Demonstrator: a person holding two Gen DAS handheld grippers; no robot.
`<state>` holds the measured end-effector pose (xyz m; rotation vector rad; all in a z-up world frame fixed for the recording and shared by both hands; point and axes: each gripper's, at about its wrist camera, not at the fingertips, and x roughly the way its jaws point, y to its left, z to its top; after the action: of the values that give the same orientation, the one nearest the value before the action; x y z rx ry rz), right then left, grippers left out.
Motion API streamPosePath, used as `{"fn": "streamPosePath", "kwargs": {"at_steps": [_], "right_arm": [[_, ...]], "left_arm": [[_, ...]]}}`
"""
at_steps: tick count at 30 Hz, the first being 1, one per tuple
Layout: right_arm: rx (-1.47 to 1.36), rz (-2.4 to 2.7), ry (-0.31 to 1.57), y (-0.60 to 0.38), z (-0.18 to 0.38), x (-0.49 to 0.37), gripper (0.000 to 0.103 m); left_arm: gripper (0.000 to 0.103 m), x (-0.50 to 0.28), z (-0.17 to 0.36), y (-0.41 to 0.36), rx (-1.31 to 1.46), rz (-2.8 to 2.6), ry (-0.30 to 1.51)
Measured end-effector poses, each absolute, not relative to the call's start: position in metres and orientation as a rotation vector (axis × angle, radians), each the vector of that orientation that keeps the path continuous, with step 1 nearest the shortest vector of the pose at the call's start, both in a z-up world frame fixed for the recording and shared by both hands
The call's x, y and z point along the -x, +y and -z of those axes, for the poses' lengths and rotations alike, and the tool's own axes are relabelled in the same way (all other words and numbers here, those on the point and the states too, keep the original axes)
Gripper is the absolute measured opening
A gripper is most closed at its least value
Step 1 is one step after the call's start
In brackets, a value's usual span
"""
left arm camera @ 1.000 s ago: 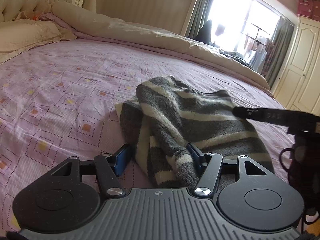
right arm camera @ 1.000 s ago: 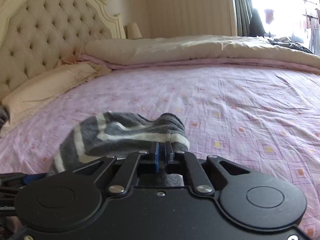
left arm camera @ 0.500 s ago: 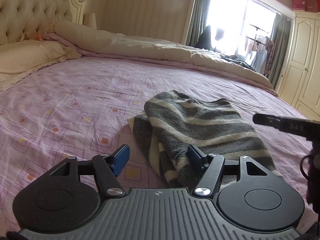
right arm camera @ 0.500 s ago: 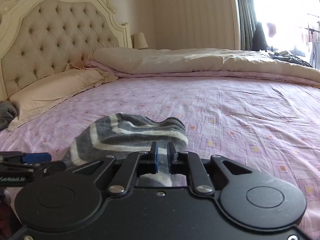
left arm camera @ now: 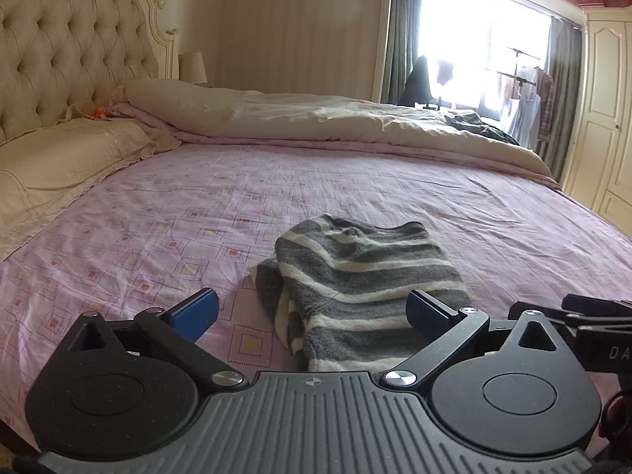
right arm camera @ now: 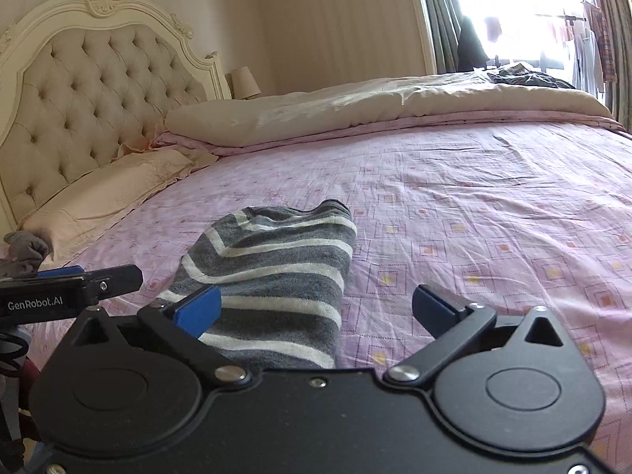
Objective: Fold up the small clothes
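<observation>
The striped sweater [left arm camera: 367, 288] lies folded into a compact bundle on the bed [left arm camera: 197, 213]. Both the left tool [left arm camera: 312, 312] and right tool [right arm camera: 316, 308] are spread wide, holding nothing. This piece looks finished; perhaps tidying remains.

I'm seeing a grey sweater [left arm camera: 367, 276] banded with off-white stripes, lying on a pink sheet [left arm camera: 197, 205] printed with dotted purple squares around orange and yellow centres. My left gripper [left arm camera: 312, 312] is black with blue pads [left arm camera: 195, 310]; the right gripper [right arm camera: 316, 308] looks the same. Beyond the sweater, a cream duvet [left arm camera: 316, 118] and beige tufted headboard [left arm camera: 71, 51].
</observation>
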<state>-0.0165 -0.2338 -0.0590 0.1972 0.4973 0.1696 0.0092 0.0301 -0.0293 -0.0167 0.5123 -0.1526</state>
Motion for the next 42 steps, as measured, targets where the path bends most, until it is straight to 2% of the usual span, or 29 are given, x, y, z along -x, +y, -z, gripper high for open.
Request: {"fn": "streamPosePath", "kwargs": {"at_steps": [9,21,42], "right_arm": [[-0.172,-0.092,0.581,-0.235,0.056,0.026,0.103],[-0.172,-0.066,0.631,-0.237,0.053,0.034,0.103],[-0.158,-0.040,0.637,-0.234,0.046,0.032,0.103]], "left_arm": [[0.103,0.001,0.016,0.010,-0.046,0.048,0.618],[0.103,0.006,0.026,0.003,-0.107,-0.051,0.747],[0.102,0.006,0.028,0.013,-0.032,-0.019,0.793]]}}
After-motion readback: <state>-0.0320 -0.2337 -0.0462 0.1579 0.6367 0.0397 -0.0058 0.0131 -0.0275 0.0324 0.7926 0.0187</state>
